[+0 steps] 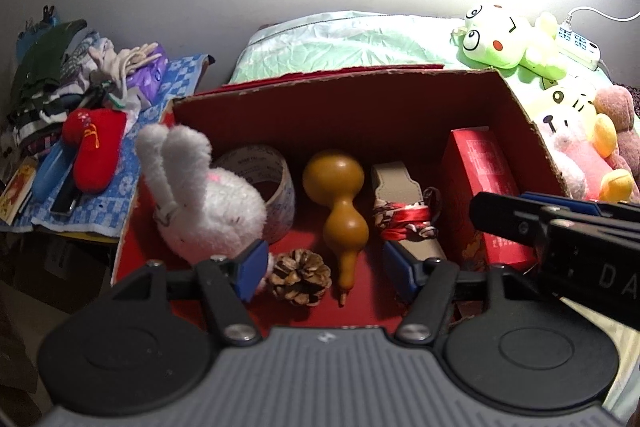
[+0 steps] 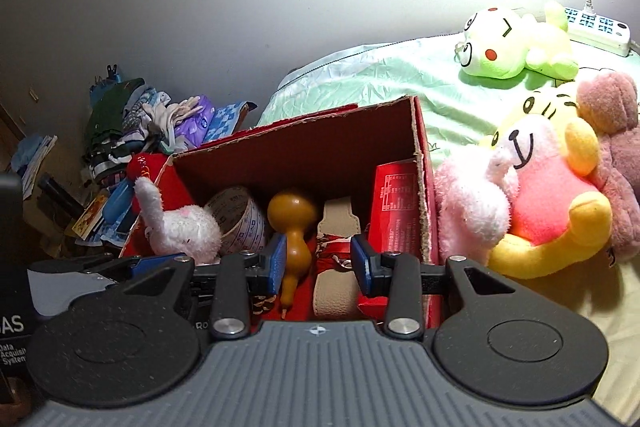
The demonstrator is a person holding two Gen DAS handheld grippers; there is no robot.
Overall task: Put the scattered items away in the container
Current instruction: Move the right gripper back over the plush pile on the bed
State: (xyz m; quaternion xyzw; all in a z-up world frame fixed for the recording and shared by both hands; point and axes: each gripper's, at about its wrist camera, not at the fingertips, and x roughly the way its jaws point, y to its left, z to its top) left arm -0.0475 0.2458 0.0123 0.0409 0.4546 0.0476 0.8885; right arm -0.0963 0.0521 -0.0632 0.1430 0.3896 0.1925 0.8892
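Cardboard box with red outside stands in the middle of both views, its top open. Inside it, from left to right in the left wrist view, are a white plush rabbit, a roll of tape, a brown gourd, a beige case tied with red ribbon, and a red carton standing on its edge at the right wall. A pine cone lies on the box floor near the bottom of the frame, just beside the gourd's stem.

The left gripper is released: its blue pads stand well apart, with the pine cone and the gourd's stem seen between them, and they press on nothing. The right gripper has its blue pads closer together but also apart, and they hold nothing; the gourd and the case are seen behind the gap.

Outside the box, on the pale green sheet at the right of the frame, lie a green plush frog and a pink and yellow plush. A white power strip is at the upper right.
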